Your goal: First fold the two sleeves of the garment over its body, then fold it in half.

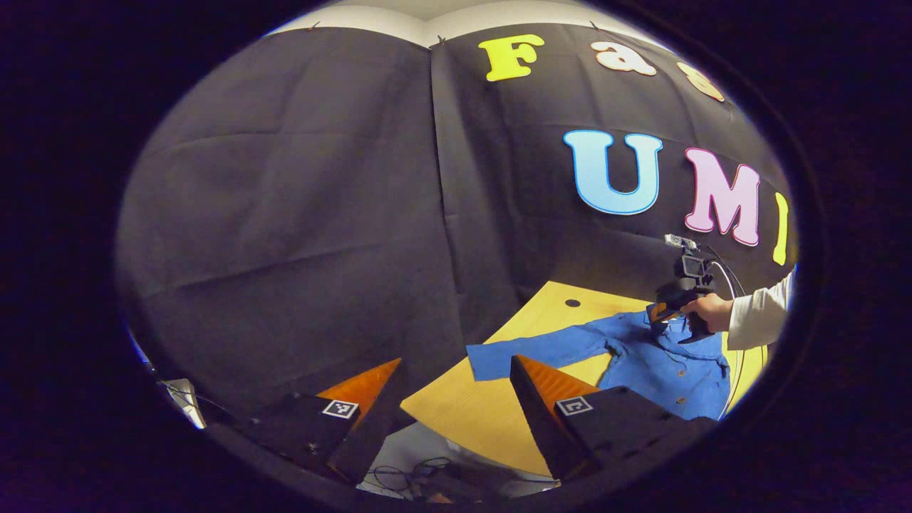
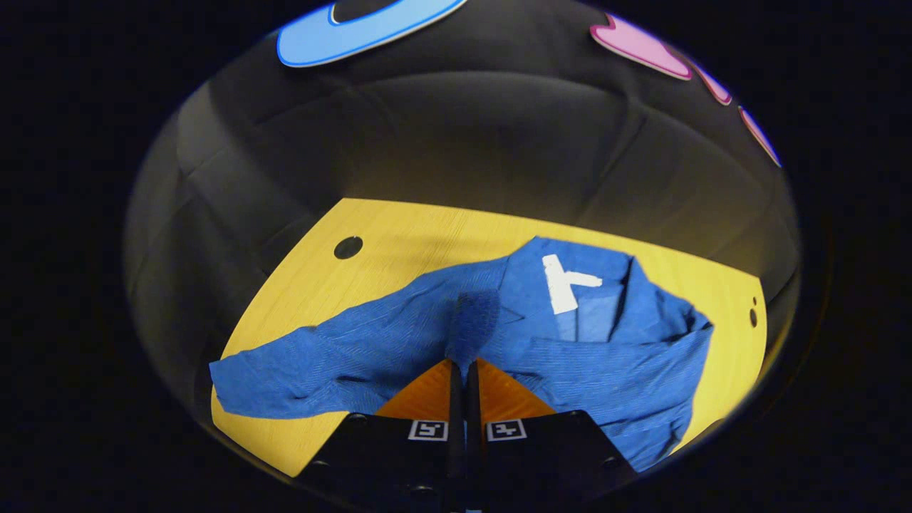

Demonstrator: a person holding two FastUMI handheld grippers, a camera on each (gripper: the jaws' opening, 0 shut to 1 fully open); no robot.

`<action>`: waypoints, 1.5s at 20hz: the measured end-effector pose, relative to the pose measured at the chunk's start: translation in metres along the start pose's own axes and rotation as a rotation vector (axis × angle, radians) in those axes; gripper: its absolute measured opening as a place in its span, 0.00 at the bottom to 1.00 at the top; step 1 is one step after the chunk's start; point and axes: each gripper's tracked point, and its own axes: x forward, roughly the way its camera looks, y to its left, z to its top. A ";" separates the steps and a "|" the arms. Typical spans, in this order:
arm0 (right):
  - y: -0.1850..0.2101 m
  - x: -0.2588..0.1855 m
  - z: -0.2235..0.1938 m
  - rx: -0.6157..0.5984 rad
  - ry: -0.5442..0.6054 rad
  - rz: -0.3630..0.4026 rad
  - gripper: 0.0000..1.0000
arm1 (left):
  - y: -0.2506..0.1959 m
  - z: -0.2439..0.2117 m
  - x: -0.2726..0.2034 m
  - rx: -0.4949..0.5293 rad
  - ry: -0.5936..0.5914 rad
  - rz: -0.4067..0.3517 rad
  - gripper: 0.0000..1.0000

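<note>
The blue shirt (image 2: pixel 584 356) lies on the yellow counter (image 2: pixel 399 242). One sleeve (image 2: pixel 306 363) is spread out flat to the side. The other side looks bunched up.

The right tongs (image 2: pixel 463 356) are pressed tight together, with a little ridge of blue cloth pinched between them, near the collar. The left tongs (image 1: pixel 456 388) are wide open and hold nothing. They hang off past the counter's edge, well away from the shirt.

What could go wrong? The pinch looks small, so the cloth could slip out if it is pulled fast. A hard tug could also drag the whole shirt, since nothing else holds it down.

The sleeve's end lies near the counter's edge and could slide off. There is bare counter behind the shirt, by the round hole (image 2: pixel 348 247).
</note>
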 end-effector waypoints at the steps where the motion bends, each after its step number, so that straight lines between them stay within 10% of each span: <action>1: 0.008 0.006 -0.009 0.017 0.032 0.036 0.08 | 0.003 0.001 0.001 -0.011 0.007 0.004 0.83; 2: 0.018 0.010 -0.016 0.043 0.077 0.081 0.11 | 0.003 0.003 0.005 -0.025 0.011 0.001 0.83; 8: 0.024 -0.018 -0.005 0.017 0.049 0.166 0.99 | -0.032 0.008 0.047 -0.082 0.048 -0.094 0.83; 15: -0.026 -0.168 0.028 -0.088 -0.108 0.241 0.99 | -0.075 -0.001 0.163 -0.111 0.305 -0.270 0.83; 22: -0.158 -0.342 -0.033 0.040 -0.175 0.153 0.98 | -0.078 -0.056 0.294 -0.098 0.787 -0.104 0.86; 30: -0.271 -0.450 -0.103 0.281 -0.217 -0.068 0.98 | -0.083 -0.081 0.349 -0.072 0.959 -0.028 0.85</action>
